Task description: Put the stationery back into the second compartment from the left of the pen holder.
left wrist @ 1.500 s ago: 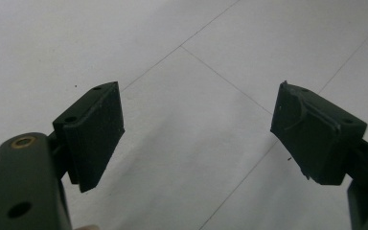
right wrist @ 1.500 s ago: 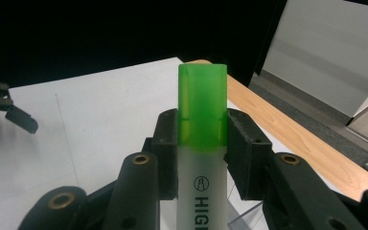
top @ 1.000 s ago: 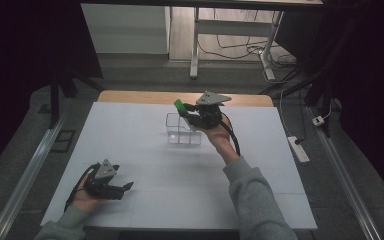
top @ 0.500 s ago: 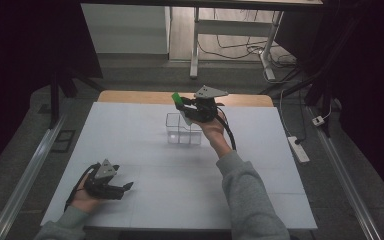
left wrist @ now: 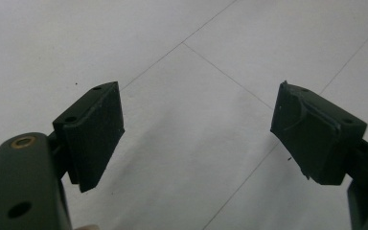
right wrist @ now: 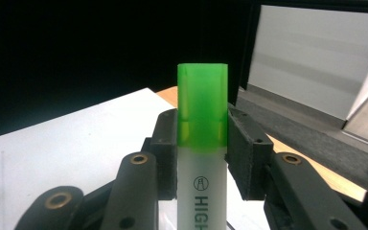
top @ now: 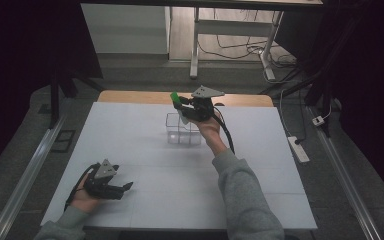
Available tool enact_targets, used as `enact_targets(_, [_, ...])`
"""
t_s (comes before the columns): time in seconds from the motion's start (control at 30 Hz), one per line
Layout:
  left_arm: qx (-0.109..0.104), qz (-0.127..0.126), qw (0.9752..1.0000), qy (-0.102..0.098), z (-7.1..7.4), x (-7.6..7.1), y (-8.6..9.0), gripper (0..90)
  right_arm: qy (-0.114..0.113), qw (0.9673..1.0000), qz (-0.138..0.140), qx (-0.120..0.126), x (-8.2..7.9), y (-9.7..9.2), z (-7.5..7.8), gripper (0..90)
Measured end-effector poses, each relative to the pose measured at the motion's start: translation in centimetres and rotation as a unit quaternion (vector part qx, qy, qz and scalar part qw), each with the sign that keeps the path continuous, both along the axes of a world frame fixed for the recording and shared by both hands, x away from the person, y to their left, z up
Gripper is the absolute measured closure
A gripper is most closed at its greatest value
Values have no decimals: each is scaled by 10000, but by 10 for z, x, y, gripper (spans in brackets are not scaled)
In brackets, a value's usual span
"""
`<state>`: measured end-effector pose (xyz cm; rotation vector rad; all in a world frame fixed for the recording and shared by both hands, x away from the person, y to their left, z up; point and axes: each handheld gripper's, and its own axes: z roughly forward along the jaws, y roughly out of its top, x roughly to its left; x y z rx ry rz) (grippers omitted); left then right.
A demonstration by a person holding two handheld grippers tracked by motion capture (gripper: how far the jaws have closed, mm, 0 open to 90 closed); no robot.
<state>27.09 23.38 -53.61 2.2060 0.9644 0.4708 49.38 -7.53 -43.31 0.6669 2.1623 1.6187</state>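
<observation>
A white highlighter with a green cap (right wrist: 202,143) stands between the jaws of my right gripper (right wrist: 202,155), which is shut on it. In the high view that right gripper (top: 186,106) hovers above the back right of a clear plastic box with compartments (top: 179,135), the green cap (top: 175,97) pointing up and left. My left gripper (top: 126,187) rests low over the white table (top: 140,210) near its front left corner. Its jaws stand wide apart in the left gripper view, open (left wrist: 197,129) with nothing between them.
A wooden strip (top: 130,97) runs along the table's far edge. A white power strip (top: 299,148) lies on the floor to the right. Metal rails (top: 25,175) flank the table on both sides. A desk frame with cables (top: 230,35) stands beyond.
My right gripper has lifted the highlighter slightly higher and farther back above the clear box. The left gripper has stayed put.
</observation>
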Motion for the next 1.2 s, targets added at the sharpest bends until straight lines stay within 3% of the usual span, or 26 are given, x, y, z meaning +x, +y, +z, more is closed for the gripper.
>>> enact_targets(0.1, [9, -5, 10000, -2, 0, 0, 0, 181, 42, 9999, -91, 69, 0, -3, -2, 548])
enact_targets(0.23, [22, -16, 10000, -2, 0, 0, -1, 181, 49, 9998, -181, -30, -1, -8, -1, 510])
enact_targets(0.63, [40, -37, 10000, -4, 0, 0, -1, 182, 302, 9993, 29, -232, -13, -28, 4, 521])
enact_targets(1.2, [45, -48, 10000, 5, 0, 2, -2, 182, 474, 9974, -91, -537, -46, -82, -2, 497])
